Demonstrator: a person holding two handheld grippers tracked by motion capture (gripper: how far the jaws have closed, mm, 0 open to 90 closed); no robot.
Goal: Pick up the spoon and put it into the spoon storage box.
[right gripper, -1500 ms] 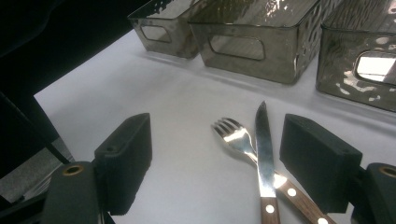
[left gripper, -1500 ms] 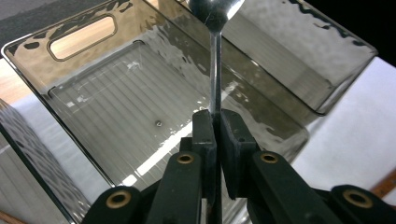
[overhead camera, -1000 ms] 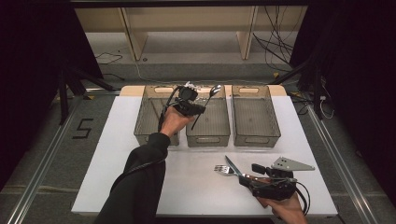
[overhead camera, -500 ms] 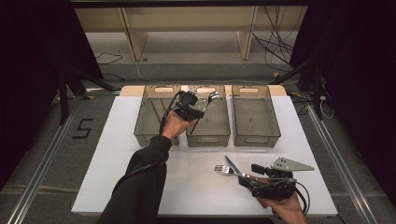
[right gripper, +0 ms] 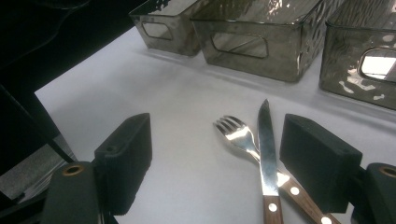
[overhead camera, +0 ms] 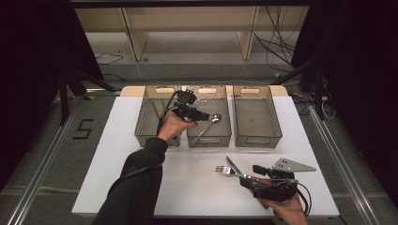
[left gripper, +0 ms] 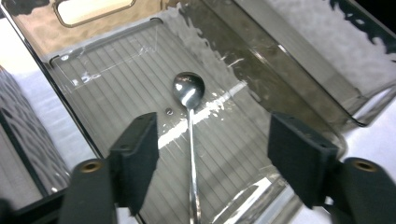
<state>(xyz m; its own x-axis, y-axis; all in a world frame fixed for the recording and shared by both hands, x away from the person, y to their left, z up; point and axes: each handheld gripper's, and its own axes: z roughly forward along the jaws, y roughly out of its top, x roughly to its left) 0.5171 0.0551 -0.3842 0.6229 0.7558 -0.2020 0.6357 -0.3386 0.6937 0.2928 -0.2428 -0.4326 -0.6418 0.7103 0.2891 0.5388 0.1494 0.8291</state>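
Note:
A steel spoon (left gripper: 189,93) lies on the ribbed floor of the middle smoky bin (overhead camera: 209,140), bowl toward the far right. My left gripper (overhead camera: 206,116) hovers just above it. Its jaws have just been opening and stand open, and the spoon (overhead camera: 206,125) lies loose below the gap, touched by neither pad. At the front right my right gripper (overhead camera: 244,180) rests low on the white table, open. A fork (right gripper: 236,130) and a wood-handled knife (right gripper: 265,140) lie crossed on the table between its fingers, untouched.
Three smoky plastic bins stand in a row at the back: the left bin (overhead camera: 145,126), the middle one and the right bin (overhead camera: 257,117). The white tabletop (overhead camera: 117,178) stretches in front of them. Shelving and cables lie beyond the far edge.
The left gripper's jaws have gone from shut on the spoon to open, and the spoon now lies in the middle bin. The right gripper has kept still.

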